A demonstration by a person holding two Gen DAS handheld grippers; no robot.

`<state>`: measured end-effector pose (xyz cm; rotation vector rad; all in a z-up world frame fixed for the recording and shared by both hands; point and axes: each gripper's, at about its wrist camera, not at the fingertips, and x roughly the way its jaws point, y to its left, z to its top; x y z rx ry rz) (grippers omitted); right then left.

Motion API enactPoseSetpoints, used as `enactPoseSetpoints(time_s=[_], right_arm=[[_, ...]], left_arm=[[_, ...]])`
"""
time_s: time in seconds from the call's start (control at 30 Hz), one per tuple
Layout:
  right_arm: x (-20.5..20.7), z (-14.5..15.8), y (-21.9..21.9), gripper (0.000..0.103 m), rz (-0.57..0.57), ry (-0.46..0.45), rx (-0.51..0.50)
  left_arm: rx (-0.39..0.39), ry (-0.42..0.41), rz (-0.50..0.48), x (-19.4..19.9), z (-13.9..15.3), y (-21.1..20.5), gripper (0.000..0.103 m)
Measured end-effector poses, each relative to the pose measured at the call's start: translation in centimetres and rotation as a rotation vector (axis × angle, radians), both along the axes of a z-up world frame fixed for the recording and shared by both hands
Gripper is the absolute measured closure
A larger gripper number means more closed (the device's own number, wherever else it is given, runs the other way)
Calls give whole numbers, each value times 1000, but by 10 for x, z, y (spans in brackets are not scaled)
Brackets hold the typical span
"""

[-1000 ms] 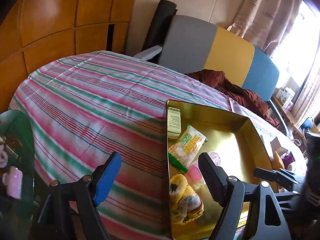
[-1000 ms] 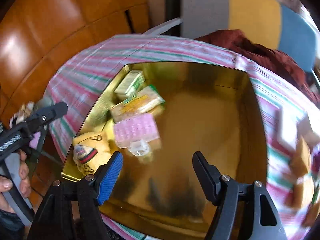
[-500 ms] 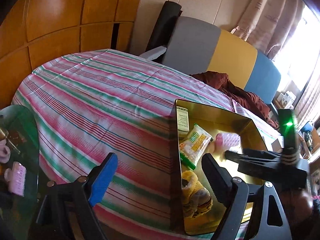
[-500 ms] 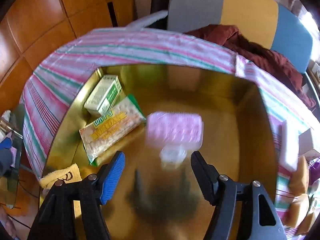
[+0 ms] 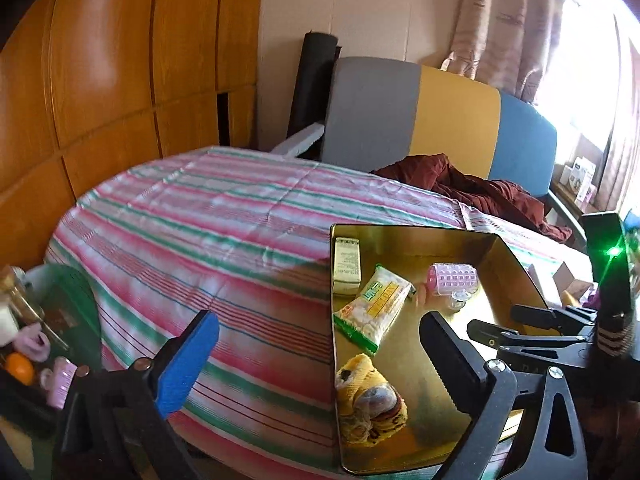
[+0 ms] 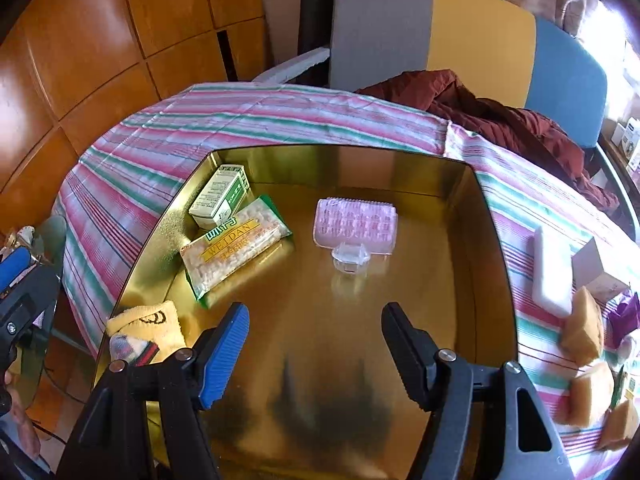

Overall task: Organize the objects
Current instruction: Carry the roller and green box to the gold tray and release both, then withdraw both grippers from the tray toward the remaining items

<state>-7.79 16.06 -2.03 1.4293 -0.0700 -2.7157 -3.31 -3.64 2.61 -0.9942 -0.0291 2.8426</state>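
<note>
We see our right gripper (image 6: 314,344), jaws apart and empty, above the gold tray (image 6: 464,280), near the pink hair roller (image 6: 354,224).

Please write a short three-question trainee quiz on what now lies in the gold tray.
1. True or false: the right hand-held gripper holds the pink curler.
2. What lies against the snack packet in the tray's far-left corner?
A. green-white box
B. sponge
C. orange
3. Fill in: the yellow sock lies in the tray's near-____ corner.

Key: 1 false, its jaws stand open and empty; 2 A; 3 left.
</note>
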Motion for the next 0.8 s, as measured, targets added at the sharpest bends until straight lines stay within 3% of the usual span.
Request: enactPoseSetpoints(time_s=[0.23, 0.8], right_arm=[[21, 12, 18, 32, -55, 54, 3], [56, 30, 56, 18, -123, 154, 74]], left_arm=[[-37, 14, -43, 10, 5, 21, 1], [-141, 25, -139, 31, 3, 71, 1]])
